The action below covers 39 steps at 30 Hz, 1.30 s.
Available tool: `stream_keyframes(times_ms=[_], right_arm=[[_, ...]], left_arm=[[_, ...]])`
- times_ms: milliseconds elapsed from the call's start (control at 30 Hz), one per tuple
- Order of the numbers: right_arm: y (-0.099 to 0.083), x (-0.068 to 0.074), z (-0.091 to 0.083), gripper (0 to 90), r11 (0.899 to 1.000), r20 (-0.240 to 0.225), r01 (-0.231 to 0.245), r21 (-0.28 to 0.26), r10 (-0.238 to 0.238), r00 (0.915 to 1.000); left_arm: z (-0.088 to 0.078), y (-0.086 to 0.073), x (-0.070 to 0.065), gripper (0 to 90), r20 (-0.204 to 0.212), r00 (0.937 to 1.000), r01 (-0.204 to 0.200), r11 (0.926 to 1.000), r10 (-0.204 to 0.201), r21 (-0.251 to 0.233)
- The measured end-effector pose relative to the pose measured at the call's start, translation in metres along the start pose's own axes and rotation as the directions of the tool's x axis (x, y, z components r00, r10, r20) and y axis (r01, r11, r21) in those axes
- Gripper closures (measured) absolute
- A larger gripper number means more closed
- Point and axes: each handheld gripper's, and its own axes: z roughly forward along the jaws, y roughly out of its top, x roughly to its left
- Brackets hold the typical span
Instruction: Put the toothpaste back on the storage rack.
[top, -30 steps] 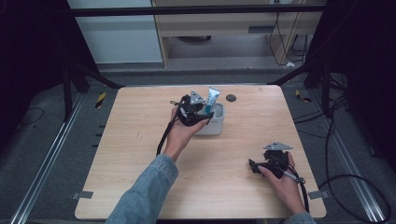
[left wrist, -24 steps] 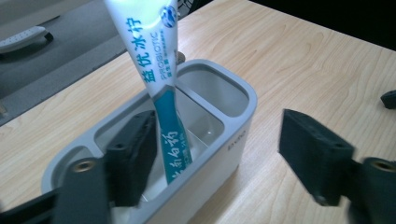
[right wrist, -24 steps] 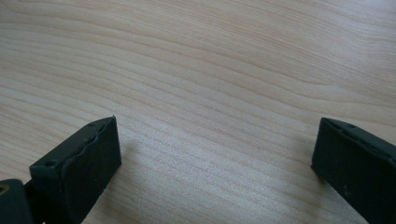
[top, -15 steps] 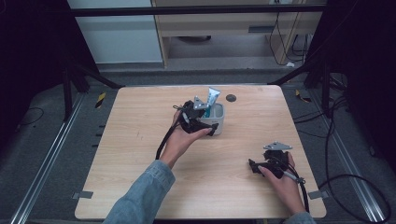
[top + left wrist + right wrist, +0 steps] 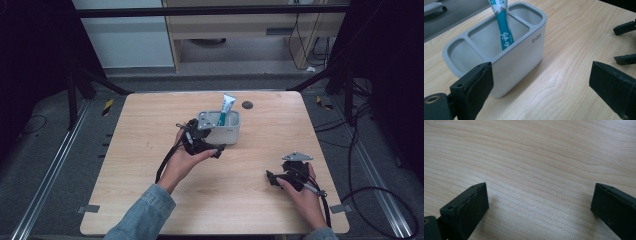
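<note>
Toothpaste tube (image 5: 503, 31) stood leaning in the middle slot of the grey holder (image 5: 524, 60), near the table's (image 5: 150, 150) far edge. Just let go: left gripper (image 5: 541, 82) opened wide, empty. Right gripper (image 5: 540, 212) wide too, empty. Next, probably backing away without bumping.

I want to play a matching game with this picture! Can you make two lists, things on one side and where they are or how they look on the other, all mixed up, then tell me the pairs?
Things:
1. toothpaste tube
2. holder
3. left gripper
4. right gripper

Descriptions:
A. grey, with three compartments
B. open above bare wood, near the table's right corner
C. leaning in the middle compartment
D. open, just in front of the holder

Pairs: 1-C, 2-A, 3-D, 4-B
</note>
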Motion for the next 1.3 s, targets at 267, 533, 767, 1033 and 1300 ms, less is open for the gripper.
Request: stream_keyframes(times_ms=[267, 533, 767, 1033, 1300], right_arm=[[0.0, 0.0, 0.0, 1.5, 1.0, 0.0, 0.0, 0.0, 0.0, 1.0], [0.0, 0.0, 0.0, 1.6, 1.0, 0.001, -0.001, 0.0, 0.001, 1.0], [0.0, 0.0, 0.0, 1.6, 1.0, -0.001, -0.001, -0.001, 0.001, 1.0], [0.0, 0.0, 0.0, 1.5, 1.0, -0.001, -0.002, 0.0, 0.002, 1.0], [0.0, 0.0, 0.0, 1.6, 1.0, -0.001, -0.001, -0.001, 0.001, 1.0]], left_arm=[[-0.012, -0.031, 0.004, 5.6, -0.012, 0.9998, 0.015, 0.9999, -0.015, 0.004], [-0.017, -0.054, 0.024, 5.7, -0.038, 0.998, 0.053, 0.998, -0.051, 0.034], [-0.02, -0.07, 0.037, 5.2, -0.064, 0.994, 0.092, 0.9943, -0.089, 0.052], [-0.023, -0.084, 0.047, 5.1, -0.089, 0.9907, 0.109, 0.9906, -0.102, 0.082], [-0.027, -0.106, 0.057, 5.1, -0.119, 0.9855, 0.134, 0.9858, -0.121, 0.101]])
